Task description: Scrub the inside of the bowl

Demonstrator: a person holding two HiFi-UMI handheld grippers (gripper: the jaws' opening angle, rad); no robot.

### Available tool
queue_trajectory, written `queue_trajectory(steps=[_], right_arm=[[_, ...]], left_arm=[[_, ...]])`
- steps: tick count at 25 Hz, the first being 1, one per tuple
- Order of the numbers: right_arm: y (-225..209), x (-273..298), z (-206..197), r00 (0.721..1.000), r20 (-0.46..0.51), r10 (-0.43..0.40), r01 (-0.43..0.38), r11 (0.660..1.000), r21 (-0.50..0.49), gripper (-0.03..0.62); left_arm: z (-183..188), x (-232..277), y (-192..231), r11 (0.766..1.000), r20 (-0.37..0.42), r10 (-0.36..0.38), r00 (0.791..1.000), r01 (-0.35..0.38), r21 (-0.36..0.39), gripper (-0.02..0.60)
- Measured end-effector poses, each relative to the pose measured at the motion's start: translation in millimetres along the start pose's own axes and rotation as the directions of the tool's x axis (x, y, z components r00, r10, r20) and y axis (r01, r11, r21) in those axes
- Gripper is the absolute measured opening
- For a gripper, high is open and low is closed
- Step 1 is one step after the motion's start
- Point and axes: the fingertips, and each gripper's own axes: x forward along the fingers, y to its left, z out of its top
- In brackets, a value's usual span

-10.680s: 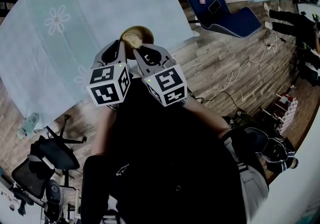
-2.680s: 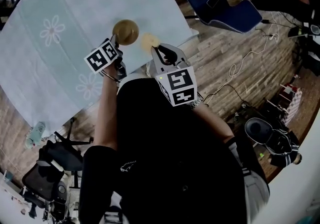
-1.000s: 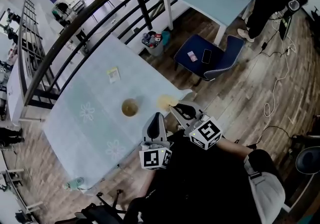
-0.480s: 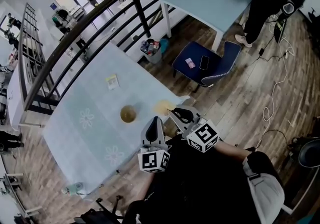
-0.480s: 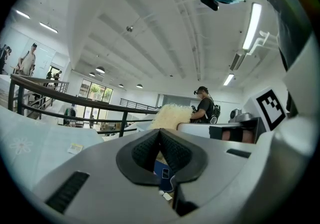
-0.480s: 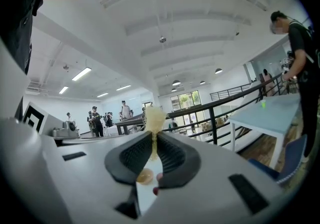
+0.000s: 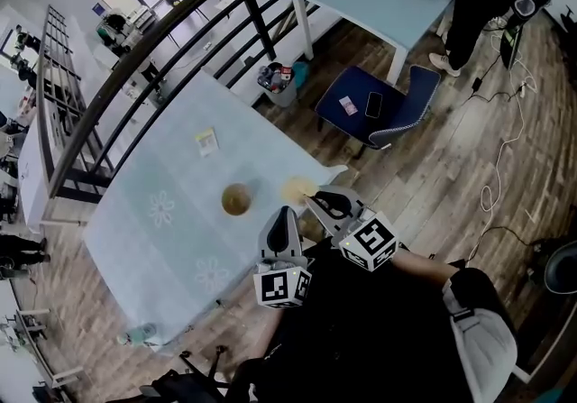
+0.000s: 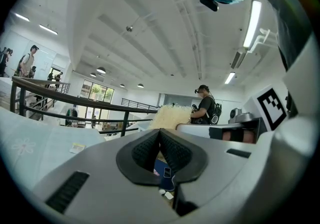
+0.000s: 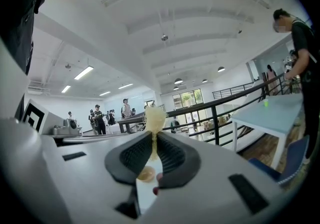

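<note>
Sponge (image 7: pixel 297 187) clamped in my right gripper (image 7: pixel 317 202), just right of the wooden bowl (image 7: pixel 236 200).
I'm keeping my left gripper (image 7: pixel 283 216) pinched together on nothing, near the bowl on the pale blue table (image 7: pixel 270 144). To scrub well, I'm planning to steady the rim and press the sponge flat inside.

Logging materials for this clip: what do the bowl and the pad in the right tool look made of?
Bowl: golden brown, maybe wood or glazed ceramic; too small to settle. Scrubbing pad, pinched in the right tool: pale yellow with fuzzy, frayed edges, probably a fibrous or foam sponge.
</note>
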Motion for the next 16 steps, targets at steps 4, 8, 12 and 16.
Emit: queue_trajectory(steps=[4,8,12,16], right_arm=[[-0.2,0.0,-1.8,1.0,-0.007,0.009,-0.009,1.0,0.002,0.037],[-2.6,-2.6,-2.2,1.0,-0.01,0.005,-0.005,1.0,0.008,0.037],[-6.6,-3.9,-1.6,1.0,-0.008,-0.002,0.002,1.0,0.016,0.037],[-5.9,-4.8,-3.7,1.0,-0.013,-0.002,0.003,1.0,0.019,0.037]], left_arm=[[-1.2,0.3,0.3,1.0,-0.008,0.012,1.0,-0.012,-0.012,0.014],[-2.3,1.7,-0.9,1.0,-0.009,0.015,1.0,-0.015,-0.005,0.014],[-3.1,4.2,-3.6,1.0,-0.016,0.009,1.0,-0.009,0.0,0.014],[-5.7,3.3,-3.3,1.0,-0.02,0.009,1.0,-0.009,-0.006,0.014]])
